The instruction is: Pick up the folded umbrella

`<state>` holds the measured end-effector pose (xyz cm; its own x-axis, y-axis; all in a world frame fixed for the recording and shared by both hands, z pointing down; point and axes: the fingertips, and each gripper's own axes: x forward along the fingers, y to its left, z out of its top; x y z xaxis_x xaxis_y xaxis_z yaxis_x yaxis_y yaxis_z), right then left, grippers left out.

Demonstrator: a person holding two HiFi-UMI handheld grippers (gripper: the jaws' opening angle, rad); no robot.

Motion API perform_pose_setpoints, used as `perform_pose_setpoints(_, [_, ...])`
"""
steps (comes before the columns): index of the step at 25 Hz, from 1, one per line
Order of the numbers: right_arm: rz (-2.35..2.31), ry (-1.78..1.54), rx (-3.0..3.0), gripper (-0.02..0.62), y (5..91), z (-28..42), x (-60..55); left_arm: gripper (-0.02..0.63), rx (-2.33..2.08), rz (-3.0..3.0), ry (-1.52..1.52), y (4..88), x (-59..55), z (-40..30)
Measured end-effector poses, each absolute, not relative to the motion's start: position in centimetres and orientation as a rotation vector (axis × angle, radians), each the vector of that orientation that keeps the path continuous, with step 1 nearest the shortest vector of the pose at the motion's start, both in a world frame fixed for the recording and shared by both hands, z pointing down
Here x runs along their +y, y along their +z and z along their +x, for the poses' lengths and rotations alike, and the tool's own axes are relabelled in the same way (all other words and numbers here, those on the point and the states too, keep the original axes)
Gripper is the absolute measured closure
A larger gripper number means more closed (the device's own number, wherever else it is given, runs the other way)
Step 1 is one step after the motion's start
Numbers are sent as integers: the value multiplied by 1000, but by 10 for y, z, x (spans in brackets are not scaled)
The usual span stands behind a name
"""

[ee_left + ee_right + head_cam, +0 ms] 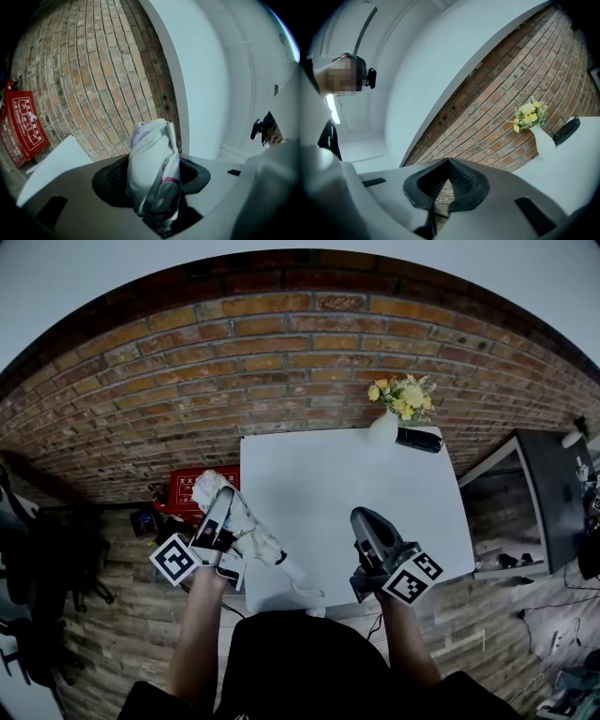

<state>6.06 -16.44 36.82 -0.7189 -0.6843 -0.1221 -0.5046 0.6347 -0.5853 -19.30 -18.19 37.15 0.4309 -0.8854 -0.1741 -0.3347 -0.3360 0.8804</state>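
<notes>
Left of centre in the head view, the left gripper pinches the folded umbrella, a white bundle of cloth with faint purple markings. The umbrella lies slanted through the jaws. One end pokes out toward the upper left, above the floor. The other end runs down to the right across the near left corner of the white table, finishing in a pale handle. In the left gripper view the cloth roll stands in the middle of the frame, squeezed from both sides by the dark pads, with its top rising above them.

To the right, near the lower edge of the table, the right gripper holds nothing. In its own view the two ribbed pads meet at their tips, and only bricks show through the small gap below.

At the far edge of the table, in the upper right of the head view, stands a white vase of yellow flowers. A black oblong object lies just beside it on the right. A brick wall curves across the top of the frame. A red box sits at the wall's foot on the plank floor, left of the table.
</notes>
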Motion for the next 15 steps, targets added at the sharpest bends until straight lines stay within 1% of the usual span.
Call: perform_pose_setpoints(15, [-949, -771, 2532, 574, 373, 53, -155, 364, -1042, 1850, -857, 382, -175, -198])
